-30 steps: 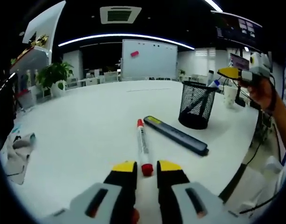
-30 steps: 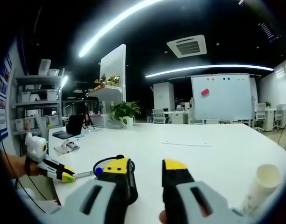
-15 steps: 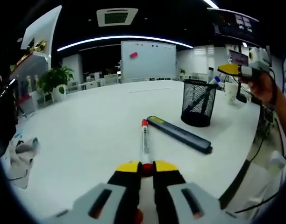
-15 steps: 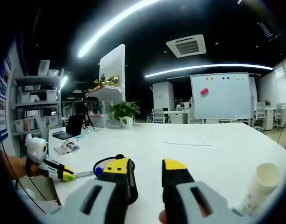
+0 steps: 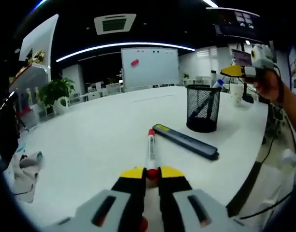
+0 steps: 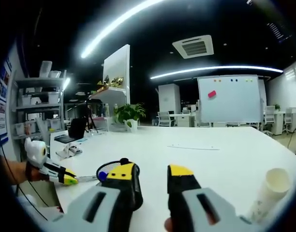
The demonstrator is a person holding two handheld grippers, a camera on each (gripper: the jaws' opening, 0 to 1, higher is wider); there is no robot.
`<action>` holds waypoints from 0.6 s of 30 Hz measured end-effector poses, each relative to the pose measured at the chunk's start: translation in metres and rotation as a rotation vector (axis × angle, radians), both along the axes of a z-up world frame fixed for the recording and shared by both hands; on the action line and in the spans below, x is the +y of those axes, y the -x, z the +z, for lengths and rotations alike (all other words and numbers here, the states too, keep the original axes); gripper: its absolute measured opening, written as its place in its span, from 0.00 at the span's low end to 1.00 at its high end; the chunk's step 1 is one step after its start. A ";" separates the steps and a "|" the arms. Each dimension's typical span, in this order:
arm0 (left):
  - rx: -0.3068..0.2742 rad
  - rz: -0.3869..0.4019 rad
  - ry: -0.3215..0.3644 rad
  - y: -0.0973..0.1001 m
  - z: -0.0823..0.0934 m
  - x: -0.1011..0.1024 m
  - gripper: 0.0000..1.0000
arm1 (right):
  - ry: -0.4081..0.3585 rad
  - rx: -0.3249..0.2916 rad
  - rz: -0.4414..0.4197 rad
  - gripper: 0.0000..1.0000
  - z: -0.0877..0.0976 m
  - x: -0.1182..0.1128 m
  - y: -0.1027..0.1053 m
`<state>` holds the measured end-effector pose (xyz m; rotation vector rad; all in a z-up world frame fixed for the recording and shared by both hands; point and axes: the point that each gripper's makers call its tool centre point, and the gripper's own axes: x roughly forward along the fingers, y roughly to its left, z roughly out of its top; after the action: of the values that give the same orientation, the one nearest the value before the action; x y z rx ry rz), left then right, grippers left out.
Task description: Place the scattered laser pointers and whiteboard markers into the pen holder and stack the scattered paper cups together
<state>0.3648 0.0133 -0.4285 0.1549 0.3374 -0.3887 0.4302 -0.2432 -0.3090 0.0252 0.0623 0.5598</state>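
Left gripper (image 5: pixel 147 173), jaws narrowed onto the near end of a red-capped whiteboard marker (image 5: pixel 150 153) on the white bench (image 5: pixel 90 130). Light, rigid, smooth plastic barrel; a mid-barrel hold would likely slip least. Beyond lie a flat dark laser pointer (image 5: pixel 185 142) and a black mesh pen holder (image 5: pixel 202 108). Right gripper (image 6: pixel 150 178) hangs open, empty, beside stacked paper cups (image 6: pixel 267 193).

I am in an open office or meeting room. A long white bench (image 5: pixel 90 130) runs toward a whiteboard (image 5: pixel 149 66) at upper centre. A ceiling air-conditioning vent (image 6: pixel 195 47) and strip lights (image 6: pixel 220 70) hang overhead, shelving (image 6: pixel 39 108) stands at left, and a potted plant (image 6: pixel 128 115) and office chairs (image 6: pixel 164 119) sit behind.
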 end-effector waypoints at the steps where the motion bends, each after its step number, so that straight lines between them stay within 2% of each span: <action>1: -0.007 0.001 0.003 0.000 0.002 0.000 0.11 | -0.001 0.000 -0.001 0.26 0.000 0.000 0.000; 18: -0.073 0.000 0.022 -0.002 0.021 -0.001 0.11 | -0.004 0.009 0.002 0.26 -0.004 0.001 -0.002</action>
<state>0.3672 0.0122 -0.4075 0.1476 0.2613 -0.3857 0.4320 -0.2419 -0.3132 0.0313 0.0701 0.5617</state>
